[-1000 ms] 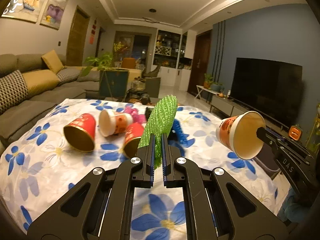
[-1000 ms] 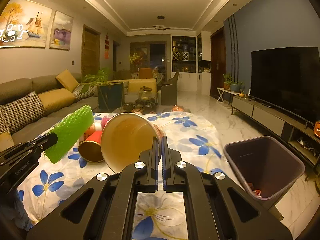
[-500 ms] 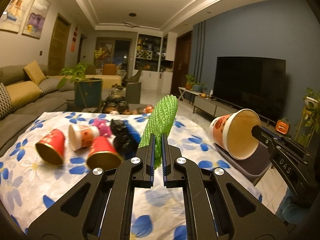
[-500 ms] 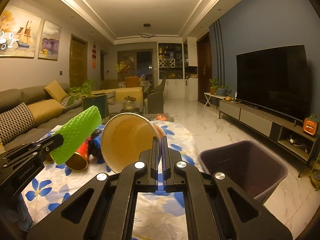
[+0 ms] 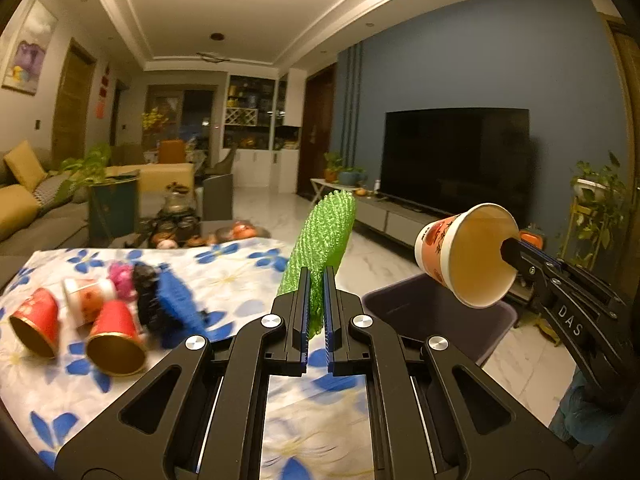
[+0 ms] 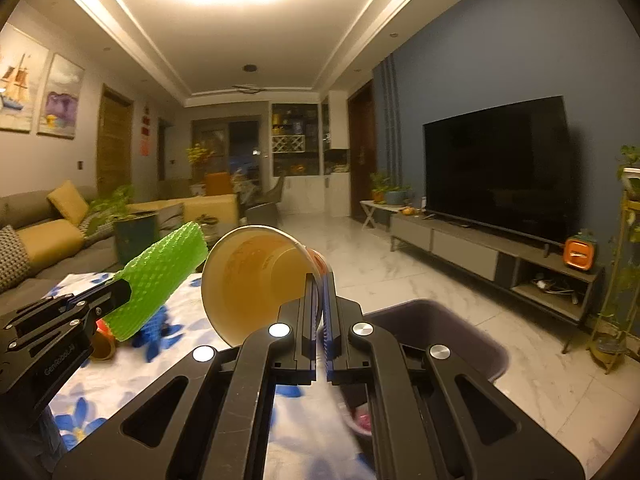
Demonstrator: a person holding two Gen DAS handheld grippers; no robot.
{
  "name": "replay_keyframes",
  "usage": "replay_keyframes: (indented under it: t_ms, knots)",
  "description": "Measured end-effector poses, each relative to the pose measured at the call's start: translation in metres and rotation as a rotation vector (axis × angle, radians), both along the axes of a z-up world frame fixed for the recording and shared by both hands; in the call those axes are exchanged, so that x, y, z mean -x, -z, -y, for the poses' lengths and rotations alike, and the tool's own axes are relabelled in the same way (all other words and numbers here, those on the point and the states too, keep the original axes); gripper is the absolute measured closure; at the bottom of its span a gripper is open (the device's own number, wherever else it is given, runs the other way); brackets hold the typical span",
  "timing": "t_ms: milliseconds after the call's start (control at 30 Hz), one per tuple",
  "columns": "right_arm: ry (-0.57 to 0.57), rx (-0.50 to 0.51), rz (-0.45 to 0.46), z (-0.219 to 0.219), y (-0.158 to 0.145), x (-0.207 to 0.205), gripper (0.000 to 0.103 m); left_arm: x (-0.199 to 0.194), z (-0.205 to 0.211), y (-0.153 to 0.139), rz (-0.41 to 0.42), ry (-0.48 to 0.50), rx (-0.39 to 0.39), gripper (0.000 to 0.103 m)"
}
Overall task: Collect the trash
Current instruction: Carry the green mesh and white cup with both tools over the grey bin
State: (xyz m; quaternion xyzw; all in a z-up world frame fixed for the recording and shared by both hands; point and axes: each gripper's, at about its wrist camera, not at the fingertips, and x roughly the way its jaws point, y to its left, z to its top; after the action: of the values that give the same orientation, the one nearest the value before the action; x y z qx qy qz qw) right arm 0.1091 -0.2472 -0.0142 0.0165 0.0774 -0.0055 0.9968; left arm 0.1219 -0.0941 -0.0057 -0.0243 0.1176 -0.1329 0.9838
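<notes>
The bin (image 5: pixel 436 316) sits on the floor off the tabletop's (image 5: pixel 248 264) right edge, at four o'clock in the left view, so both loads should be carried fully over its mouth before anything lets go. The right gripper (image 6: pixel 319 312) is clenched on the cup's (image 6: pixel 256 280) rim; I'd tip it mouth-down over the bin. The left gripper (image 5: pixel 316 308) pinches the green mesh (image 5: pixel 324 244); light and springy, it wants a low drop.

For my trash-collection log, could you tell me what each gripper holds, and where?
Left gripper: green foam net sleeve, pinched at its lower end. Right gripper: paper cup, clamped by its rim wall.
</notes>
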Motion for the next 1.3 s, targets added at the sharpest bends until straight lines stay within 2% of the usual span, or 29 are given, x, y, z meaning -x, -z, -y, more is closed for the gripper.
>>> replay_keyframes:
  t_ms: [300,700,1300]
  knots:
    - [0.113,-0.031,0.01,0.044,-0.001,-0.003,0.099,-0.02,0.057,0.001,0.025,0.103,-0.02,0.098]
    - [0.181,-0.067,-0.016,0.084,0.011,-0.015,0.099,-0.052,0.104,0.012,0.011,0.165,-0.015,0.098]
    - [0.199,-0.088,-0.052,0.108,0.024,-0.045,0.099,-0.087,0.132,0.028,-0.029,0.212,0.004,0.098]
